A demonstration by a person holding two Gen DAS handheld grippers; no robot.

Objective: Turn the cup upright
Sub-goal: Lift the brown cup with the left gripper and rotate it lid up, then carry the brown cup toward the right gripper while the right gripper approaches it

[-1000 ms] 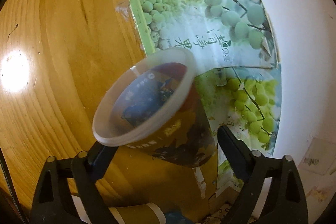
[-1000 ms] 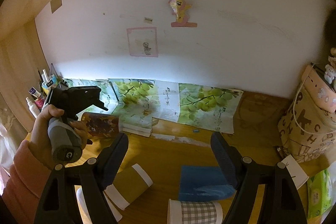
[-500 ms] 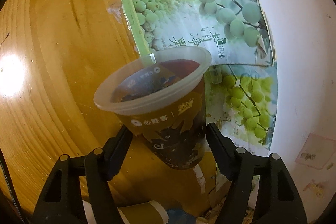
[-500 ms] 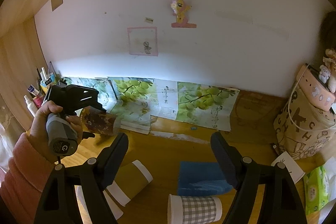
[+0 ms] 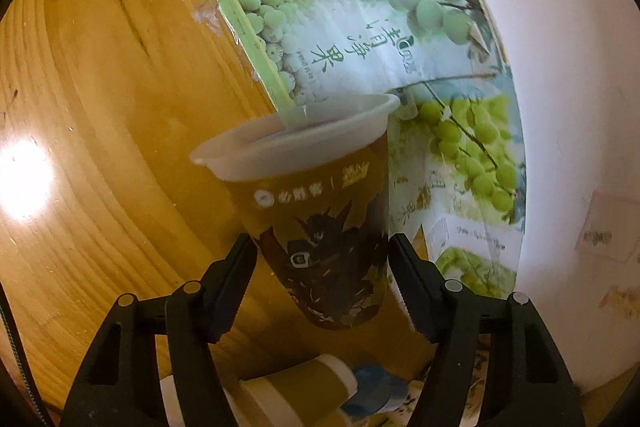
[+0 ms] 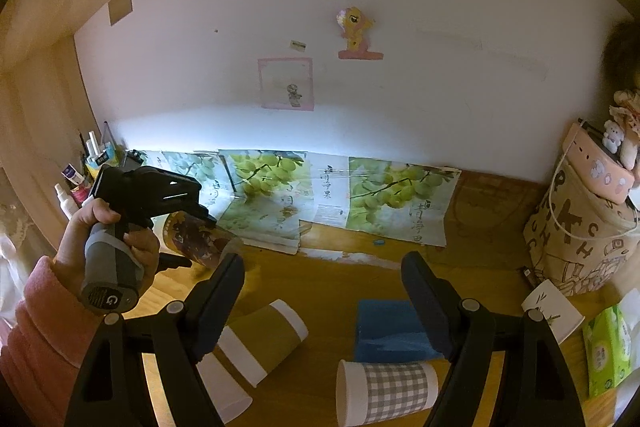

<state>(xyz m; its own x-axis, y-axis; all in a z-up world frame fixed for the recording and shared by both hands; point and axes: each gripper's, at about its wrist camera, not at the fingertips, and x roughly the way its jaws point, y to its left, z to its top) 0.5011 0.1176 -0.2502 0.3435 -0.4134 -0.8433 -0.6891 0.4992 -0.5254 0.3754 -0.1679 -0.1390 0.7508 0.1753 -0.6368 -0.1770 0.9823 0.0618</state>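
My left gripper (image 5: 320, 259) is shut on a dark printed plastic cup (image 5: 320, 219) with a clear rim, gripping its lower body. The cup is held above the wooden desk (image 5: 100, 147), tilted, with its open mouth facing away from me. In the right wrist view the left gripper (image 6: 160, 195) and the cup (image 6: 196, 239) show at the left, held by a hand in a pink sleeve. My right gripper (image 6: 322, 287) is open and empty above the desk.
Lying on the desk (image 6: 340, 279) are an olive and white paper cup (image 6: 264, 335), a grey checked cup (image 6: 384, 391) and a blue cloth (image 6: 392, 331). Grape-print cartons (image 6: 280, 187) line the wall. A patterned bag (image 6: 584, 239) and a white cup (image 6: 556, 311) stand at the right.
The left gripper has turned the held cup, so its mouth now points away and I see its side instead of its inside. The right gripper has barely moved.
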